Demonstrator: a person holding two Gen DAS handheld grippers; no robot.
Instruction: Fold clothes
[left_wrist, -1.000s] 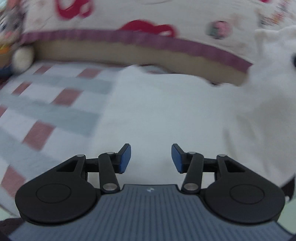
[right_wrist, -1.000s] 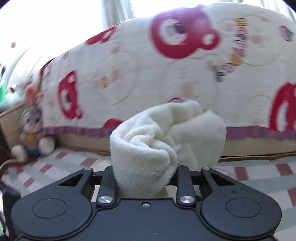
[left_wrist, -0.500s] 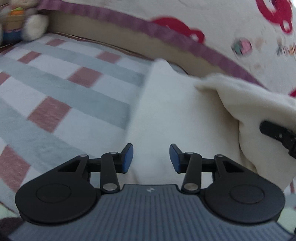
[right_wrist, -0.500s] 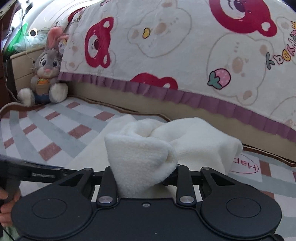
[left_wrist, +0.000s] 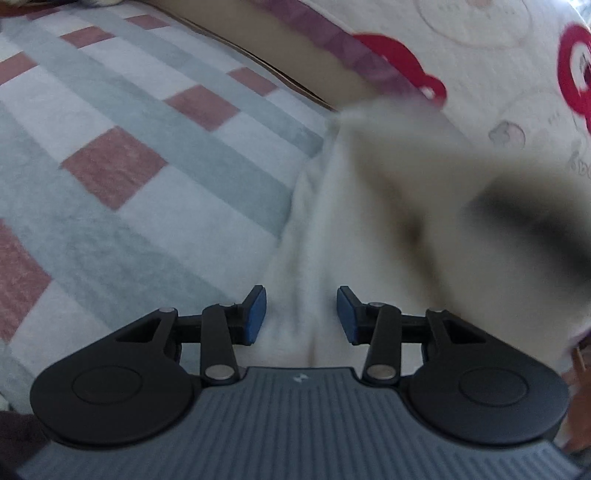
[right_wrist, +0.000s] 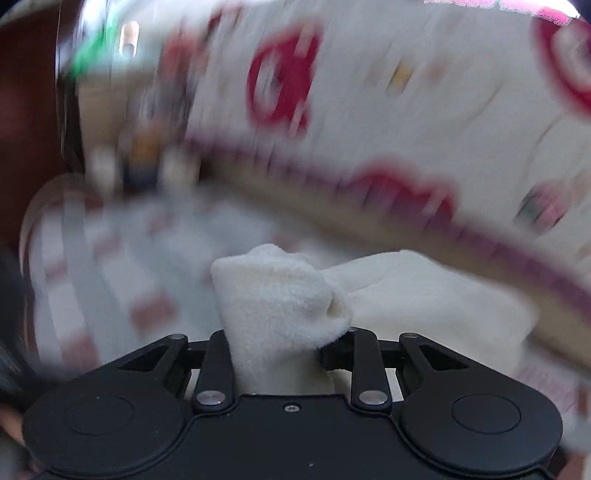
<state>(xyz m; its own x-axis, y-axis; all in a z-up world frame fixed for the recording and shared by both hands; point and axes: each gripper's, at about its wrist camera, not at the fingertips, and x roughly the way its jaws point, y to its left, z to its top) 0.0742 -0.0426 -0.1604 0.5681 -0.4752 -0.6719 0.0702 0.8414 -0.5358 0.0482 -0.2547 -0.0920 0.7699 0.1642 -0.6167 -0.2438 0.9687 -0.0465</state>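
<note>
A cream fleece garment (left_wrist: 388, 229) lies on the checked rug, and its left edge runs down between the blue pads (left_wrist: 255, 314) of my left gripper (left_wrist: 301, 314). That gripper is open just above the cloth, and its pads do not press on it. A dark blur at the right is my right gripper (left_wrist: 535, 221), lifting a flap of the fleece. In the right wrist view, my right gripper (right_wrist: 284, 332) is shut on a bunched fold of the garment (right_wrist: 273, 295) that hides its fingertips. The rest of the fleece (right_wrist: 424, 295) trails to the right.
The rug (left_wrist: 147, 177) has grey, white and pink squares and spreads to the left. Behind the garment stands a bed with a bear-print cover (right_wrist: 369, 92) and a purple frill (left_wrist: 332, 40). A blurred plush toy (right_wrist: 144, 158) sits at the back left.
My right gripper has swung down and across with the bunched fleece, carrying the flap over the flat part. My left gripper has come lower over the garment's left edge, its jaws slightly narrower.
</note>
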